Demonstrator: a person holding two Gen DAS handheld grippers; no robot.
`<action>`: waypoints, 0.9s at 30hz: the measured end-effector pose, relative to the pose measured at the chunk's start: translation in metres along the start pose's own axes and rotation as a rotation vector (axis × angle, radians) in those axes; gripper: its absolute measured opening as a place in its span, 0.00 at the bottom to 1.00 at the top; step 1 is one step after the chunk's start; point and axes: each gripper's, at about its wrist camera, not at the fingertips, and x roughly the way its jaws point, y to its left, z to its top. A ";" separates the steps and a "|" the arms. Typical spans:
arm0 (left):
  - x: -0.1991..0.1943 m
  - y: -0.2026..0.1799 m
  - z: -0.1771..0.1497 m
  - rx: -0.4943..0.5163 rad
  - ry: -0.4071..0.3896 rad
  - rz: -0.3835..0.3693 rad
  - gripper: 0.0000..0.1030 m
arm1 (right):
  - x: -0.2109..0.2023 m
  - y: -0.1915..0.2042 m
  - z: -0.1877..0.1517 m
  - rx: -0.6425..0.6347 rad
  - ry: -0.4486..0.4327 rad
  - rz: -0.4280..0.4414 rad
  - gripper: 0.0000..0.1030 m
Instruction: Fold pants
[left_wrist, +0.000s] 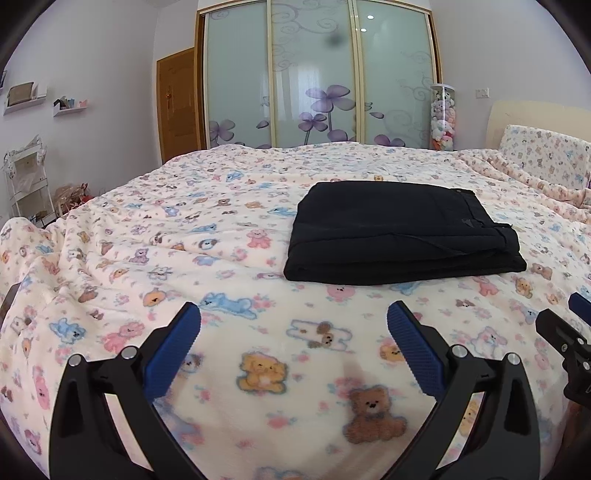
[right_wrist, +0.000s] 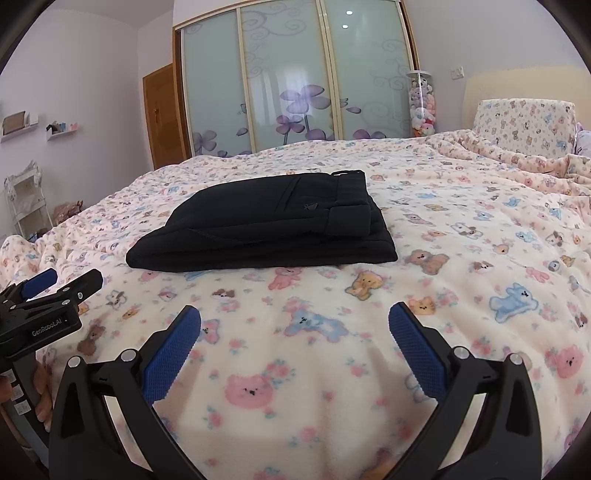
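Black pants (left_wrist: 399, 232) lie folded in a flat rectangular stack on the teddy-bear blanket (left_wrist: 184, 236); they also show in the right wrist view (right_wrist: 269, 225). My left gripper (left_wrist: 293, 314) is open and empty, held above the blanket in front of the pants, apart from them. My right gripper (right_wrist: 293, 314) is open and empty too, in front of the pants. Each gripper shows at the edge of the other's view: the right one (left_wrist: 576, 332), the left one (right_wrist: 48, 288).
The bed's blanket (right_wrist: 461, 258) has folds at the left. A pillow (right_wrist: 524, 125) and headboard (right_wrist: 517, 85) are at the far right. A wardrobe with glass doors (left_wrist: 314, 74), a wooden door (left_wrist: 177, 103), a toy-filled tube (left_wrist: 442, 118) and a white rack (left_wrist: 26, 181) stand behind.
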 end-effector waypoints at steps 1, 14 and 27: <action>0.000 -0.001 0.000 0.004 0.002 0.007 0.98 | 0.000 0.000 0.000 -0.002 0.000 0.000 0.99; 0.003 -0.020 -0.003 0.103 0.024 -0.067 0.98 | 0.000 -0.002 0.001 0.007 0.006 -0.014 0.99; 0.003 -0.026 -0.005 0.112 0.030 -0.079 0.98 | -0.002 -0.007 -0.003 0.010 0.012 -0.027 0.99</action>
